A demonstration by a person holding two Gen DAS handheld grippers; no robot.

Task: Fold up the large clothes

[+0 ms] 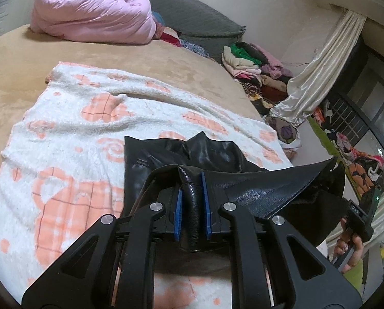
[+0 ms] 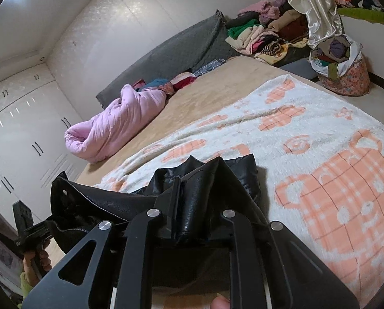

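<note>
One black leather garment [image 1: 207, 154], probably a jacket or coat, is the thing being folded. It hangs between the two tools, and its far part lies crumpled on the white and orange blanket [image 1: 71, 128] that covers the near part of the bed [image 1: 17, 59]. The left hand-held gripper [image 1: 192, 206] is closed almost fully on a thick rolled edge of the leather, with the blue pads [image 1: 178, 211] pressing on both sides of it. The right hand-held gripper [image 2: 192, 206] is also nearly closed and pinches another fold of the same garment; here the pads are mostly hidden by the leather. Between the two grips a stretched edge of the garment runs across, in the air above the blanket. I judge that the step in hand is to carry the held edge over the rest of the garment, to lay one half on the other. The next move asks that both hands travel together at the same height, keep the edge tight, and set it down level before they let go, because stiff leather can spring back. Counted: one garment, two tools, one blanket. Farther away there is one pink quilt [image 1: 94, 13] rolled up on the bed, one pile of mixed clothes [image 1: 253, 67] beside the bed and one bag [image 2: 338, 64] full of clothes on the floor.
</note>
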